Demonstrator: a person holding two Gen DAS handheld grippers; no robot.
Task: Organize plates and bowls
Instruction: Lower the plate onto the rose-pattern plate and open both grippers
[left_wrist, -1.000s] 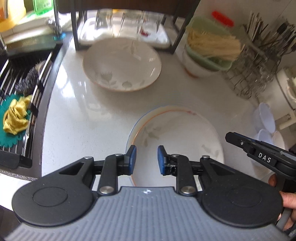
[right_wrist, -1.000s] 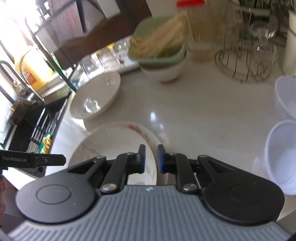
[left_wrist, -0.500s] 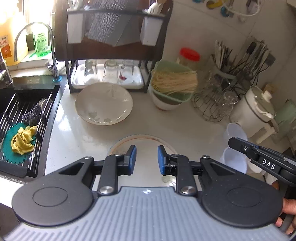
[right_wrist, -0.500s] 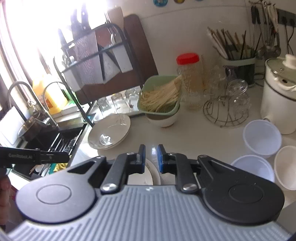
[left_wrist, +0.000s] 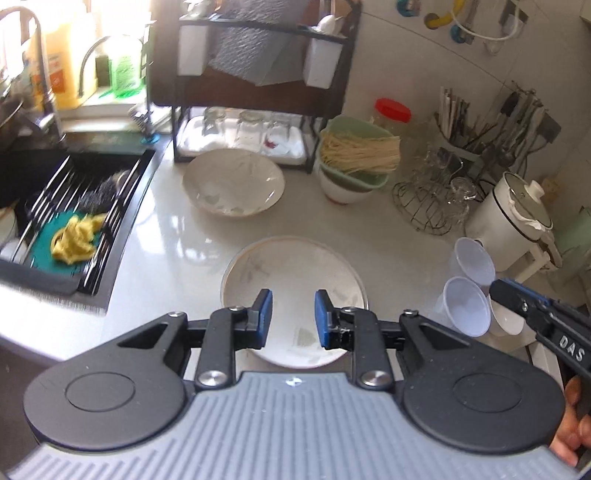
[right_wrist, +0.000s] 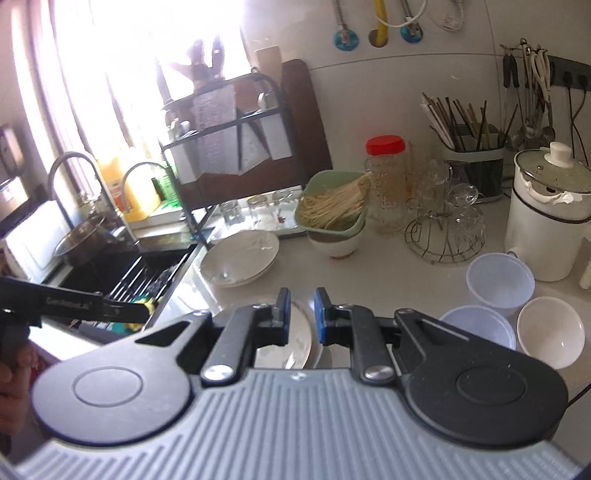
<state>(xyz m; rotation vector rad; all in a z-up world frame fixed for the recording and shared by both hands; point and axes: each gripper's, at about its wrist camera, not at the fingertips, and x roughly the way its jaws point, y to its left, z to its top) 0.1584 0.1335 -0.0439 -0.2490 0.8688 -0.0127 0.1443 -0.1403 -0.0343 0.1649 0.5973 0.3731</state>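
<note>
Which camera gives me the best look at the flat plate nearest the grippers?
The left wrist view: the plate lies almost whole on the counter, only its near edge hidden behind the left gripper. In the right wrist view, just a sliver of the plate shows behind the right gripper.

Bright daylight is pouring through the window (right_wrist: 122, 74) at the back left, washing out the view there and glaring off the glossy white surface (left_wrist: 177, 236). A black sink (left_wrist: 74, 206) is sitting sunk into the surface's left end, with a curved tap (right_wrist: 70, 177) rising behind it. A dark two-tier rack (left_wrist: 255, 92) is standing against the white tiled wall (right_wrist: 424, 92), which is curving round to the right. Hooks (right_wrist: 380, 37) on suction pads are clinging high on the wall, and utensils (right_wrist: 532, 81) are hanging from a rail at the far right. A white pot (right_wrist: 546, 218) is standing in the right corner.
</note>
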